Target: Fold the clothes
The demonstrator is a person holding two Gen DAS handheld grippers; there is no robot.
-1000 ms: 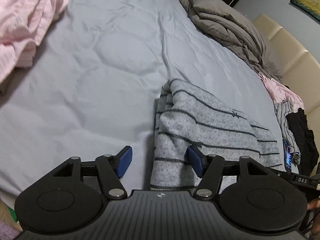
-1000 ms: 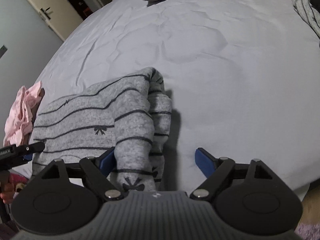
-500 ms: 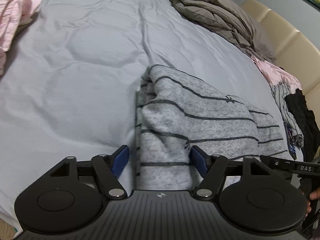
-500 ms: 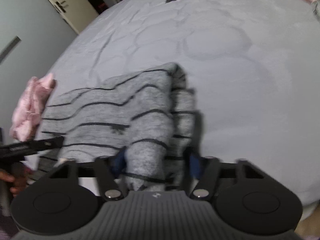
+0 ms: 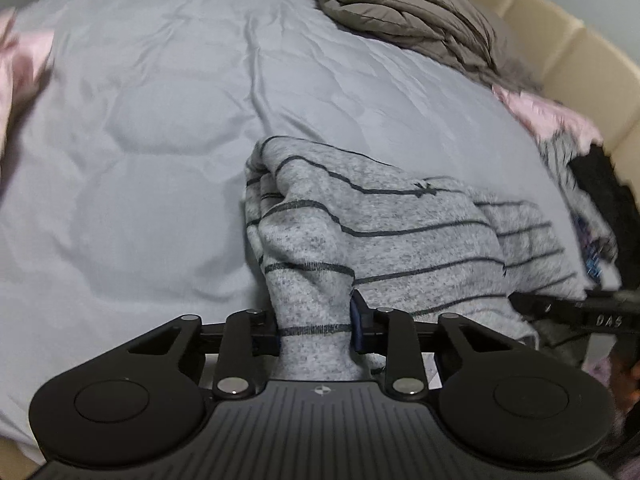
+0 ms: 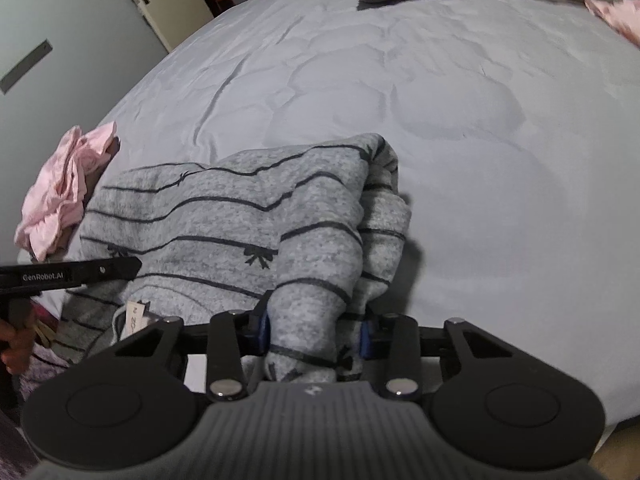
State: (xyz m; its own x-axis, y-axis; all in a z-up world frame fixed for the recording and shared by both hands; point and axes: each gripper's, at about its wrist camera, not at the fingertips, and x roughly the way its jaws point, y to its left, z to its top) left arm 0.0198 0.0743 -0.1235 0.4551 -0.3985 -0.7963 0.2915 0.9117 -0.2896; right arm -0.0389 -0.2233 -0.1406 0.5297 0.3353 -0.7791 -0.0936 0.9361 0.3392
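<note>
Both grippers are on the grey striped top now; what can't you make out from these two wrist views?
- Grey striped knit top: near hem, hidden behind left gripper body.
- Right gripper, jaws closing on a fold: pads mostly buried in fabric.
- White label, right view: print too small.
- Pink garment, left view: blurred, cut off.

Both tools — left tool point(image 5: 314, 330), right tool point(image 6: 314, 330) (jaws closing) — now around bunched striped sweater point(image 5: 400, 232) edges.
</note>
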